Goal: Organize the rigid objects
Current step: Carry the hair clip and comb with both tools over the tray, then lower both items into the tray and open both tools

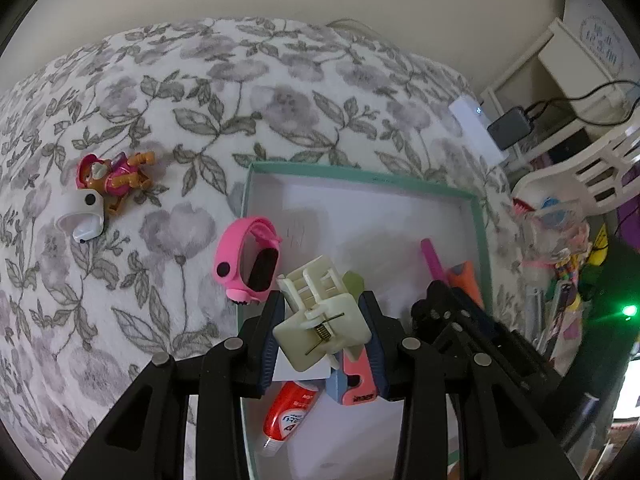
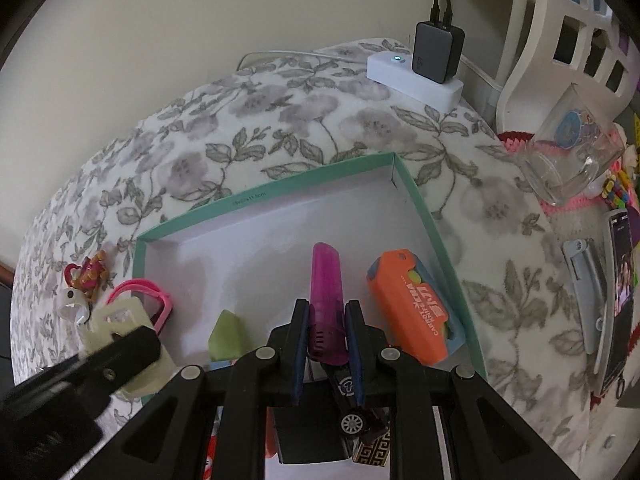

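Observation:
My left gripper (image 1: 322, 304) is shut on a cream hair claw clip (image 1: 320, 312), held tilted above the near part of a teal-rimmed white box (image 1: 360, 174). My right gripper (image 2: 327, 308) is shut on a translucent magenta tube (image 2: 326, 280) that points into the same box (image 2: 280, 184). An orange and blue case (image 2: 412, 308) lies by the box's right wall. A pale green piece (image 2: 228, 336) lies on the box floor. A pink watch (image 1: 248, 264) rests against the box's left edge. In the right wrist view the left gripper (image 2: 132, 344) comes in from the left with the clip (image 2: 116, 316).
A toy figure (image 1: 116, 176) and a small white item (image 1: 86, 216) lie on the floral blanket to the left. A red tube (image 1: 290, 412) and a toy car (image 2: 352, 404) lie under the grippers. A power strip with charger (image 2: 416, 76), a glass (image 2: 568, 160) and a phone (image 2: 618, 292) are at the right.

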